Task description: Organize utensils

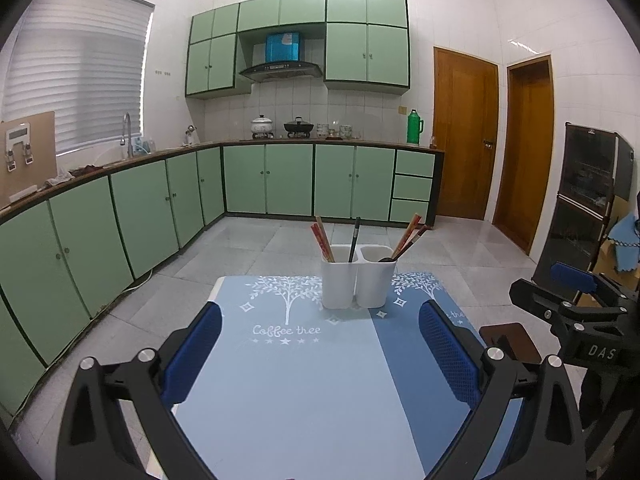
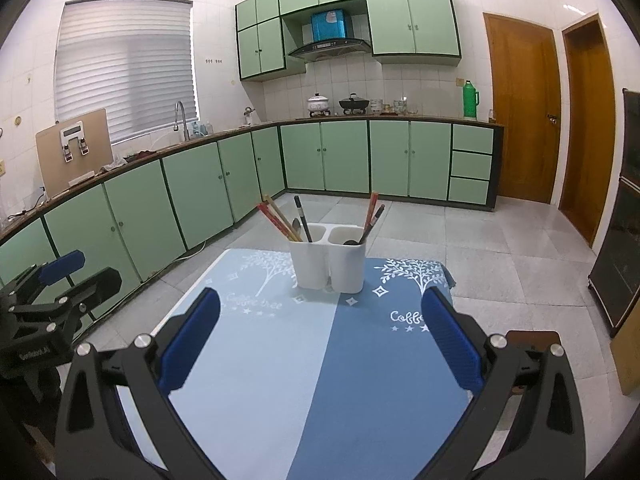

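Table (image 1: 280, 400), with two-tone blue "Coffee tree" mat: largest item, standing on the tiled kitchen floor, bare apart from one holder at its far end.

Utensil holder (image 1: 358, 280), white, two compartments side by side: at 12 o'clock from both grippers, upright and well apart from them. Probably set at the far edge to leave working room in front.

Chopsticks, red and wooden (image 1: 323, 242): in the left compartment, leaning toward 11 o'clock. A second bundle of chopsticks (image 1: 409, 238) sits in the right compartment, leaning toward 1 o'clock.

Dark-handled utensil (image 1: 354, 239): left compartment, near the divider, almost upright. The right wrist view shows a spoon bowl (image 2: 296, 226) beside it and a dark spoon (image 2: 352, 242) low in the right compartment. Kinds look mixed between compartments, so sorting seems not yet done.

Left hand-held gripper (image 1: 320, 356): jaws spread wide, holding nothing, level above the near half of the mat, pointing at the holder.

Right hand-held gripper (image 2: 320, 344): likewise wide apart and empty, beside the left one at 3 o'clock, same heading.
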A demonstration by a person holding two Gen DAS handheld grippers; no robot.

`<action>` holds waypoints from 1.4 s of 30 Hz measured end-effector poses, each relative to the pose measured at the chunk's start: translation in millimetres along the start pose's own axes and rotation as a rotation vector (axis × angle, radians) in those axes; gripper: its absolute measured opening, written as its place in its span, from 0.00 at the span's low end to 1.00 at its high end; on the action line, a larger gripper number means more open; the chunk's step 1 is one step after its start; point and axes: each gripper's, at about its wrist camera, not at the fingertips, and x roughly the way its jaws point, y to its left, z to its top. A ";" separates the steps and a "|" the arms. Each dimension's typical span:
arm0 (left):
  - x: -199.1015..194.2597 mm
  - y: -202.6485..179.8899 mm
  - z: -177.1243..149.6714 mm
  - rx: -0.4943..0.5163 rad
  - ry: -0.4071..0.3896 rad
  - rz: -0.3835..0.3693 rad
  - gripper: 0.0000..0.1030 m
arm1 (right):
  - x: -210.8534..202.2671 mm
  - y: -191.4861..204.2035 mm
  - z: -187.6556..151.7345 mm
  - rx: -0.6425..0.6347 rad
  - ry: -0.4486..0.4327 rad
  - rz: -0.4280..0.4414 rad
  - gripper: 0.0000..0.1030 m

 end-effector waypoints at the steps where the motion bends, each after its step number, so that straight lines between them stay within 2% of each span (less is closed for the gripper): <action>1: -0.5 0.2 -0.2 -0.001 0.000 0.000 0.94 | 0.1 0.0 -0.2 -0.001 0.000 0.000 0.95; 42: 1.1 0.2 -1.8 0.006 0.005 0.012 0.94 | -1.5 0.9 2.1 -0.002 -0.001 0.000 0.95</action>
